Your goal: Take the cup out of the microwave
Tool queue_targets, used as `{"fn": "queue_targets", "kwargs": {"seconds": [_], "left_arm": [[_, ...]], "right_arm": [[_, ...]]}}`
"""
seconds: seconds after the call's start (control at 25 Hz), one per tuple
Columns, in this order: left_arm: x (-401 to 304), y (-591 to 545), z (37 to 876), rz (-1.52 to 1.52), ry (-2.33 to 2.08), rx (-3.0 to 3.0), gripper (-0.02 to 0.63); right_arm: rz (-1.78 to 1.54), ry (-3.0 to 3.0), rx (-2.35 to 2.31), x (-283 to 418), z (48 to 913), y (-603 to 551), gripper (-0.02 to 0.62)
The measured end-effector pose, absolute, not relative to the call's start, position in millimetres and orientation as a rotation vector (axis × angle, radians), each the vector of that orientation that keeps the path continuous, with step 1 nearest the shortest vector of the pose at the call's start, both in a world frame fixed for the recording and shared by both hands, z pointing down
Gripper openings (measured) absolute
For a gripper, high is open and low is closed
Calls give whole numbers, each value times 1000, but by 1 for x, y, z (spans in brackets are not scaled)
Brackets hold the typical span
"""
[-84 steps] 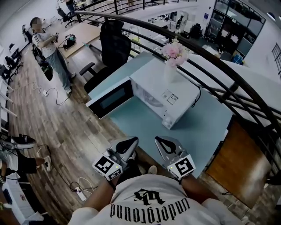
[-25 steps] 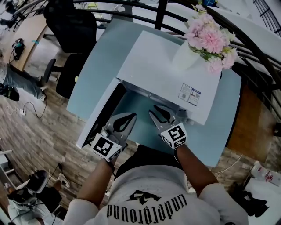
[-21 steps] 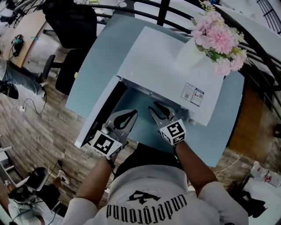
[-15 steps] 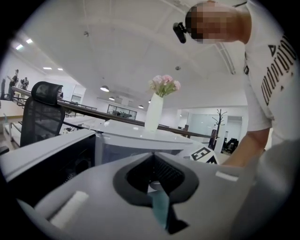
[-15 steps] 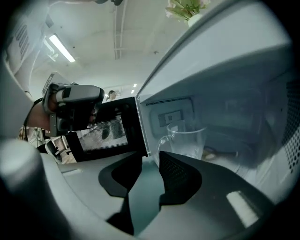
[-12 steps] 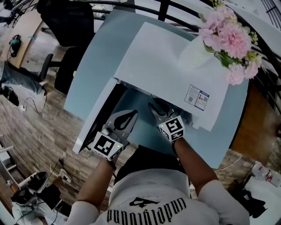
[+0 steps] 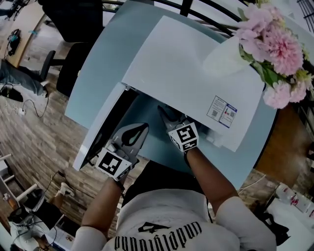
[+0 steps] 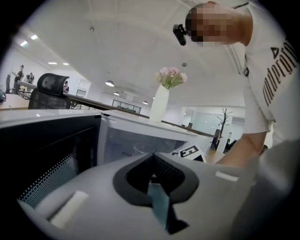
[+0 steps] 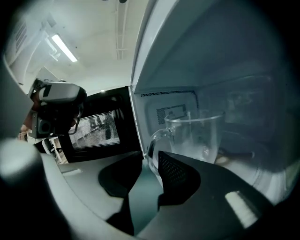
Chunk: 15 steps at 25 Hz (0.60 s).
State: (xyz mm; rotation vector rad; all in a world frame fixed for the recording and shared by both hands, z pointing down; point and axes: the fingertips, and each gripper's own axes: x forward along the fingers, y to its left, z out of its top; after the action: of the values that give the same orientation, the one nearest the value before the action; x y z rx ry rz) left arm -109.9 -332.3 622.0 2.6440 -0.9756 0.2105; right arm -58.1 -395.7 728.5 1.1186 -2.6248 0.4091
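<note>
A clear glass cup [image 9: 201, 136] with a handle [image 9: 152, 147] stands inside the white microwave [image 7: 191, 73], whose door [image 7: 98, 132] hangs open to the left. My right gripper [image 9: 150, 157] is open, its tips a little apart, with the cup's handle right at the gap. From the head view the right gripper [image 7: 167, 115] reaches under the microwave's front edge and the cup is hidden. My left gripper [image 7: 142, 128] hangs shut and empty by the open door. The left gripper view looks past that gripper [image 8: 152, 155] at the cup [image 8: 140, 149], faint in the cavity.
A white vase of pink flowers [image 7: 230, 54] stands on top of the microwave at the right. The microwave sits on a pale blue table [image 7: 113, 44]. A black office chair [image 7: 64, 73] is beyond the table's left edge, and a dark railing [image 7: 196, 12] runs behind.
My right gripper has moved forward into the microwave opening, up to the cup's handle. The left gripper has stayed beside the door. The head view has drawn closer to the microwave.
</note>
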Motion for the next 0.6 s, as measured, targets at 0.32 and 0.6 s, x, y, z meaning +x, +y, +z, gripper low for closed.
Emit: {"fn": "queue_targets", "kwargs": {"seconds": [0.32,0.6], "left_arm": [[-112,-326,639,235,-992,2587,51],[-112,-323,640,221,-990,2566,51]], "right_arm": [[289,-2627,1097,-62,727,-402,57],[195,-2650,1131,-59,714,-408,37]]}}
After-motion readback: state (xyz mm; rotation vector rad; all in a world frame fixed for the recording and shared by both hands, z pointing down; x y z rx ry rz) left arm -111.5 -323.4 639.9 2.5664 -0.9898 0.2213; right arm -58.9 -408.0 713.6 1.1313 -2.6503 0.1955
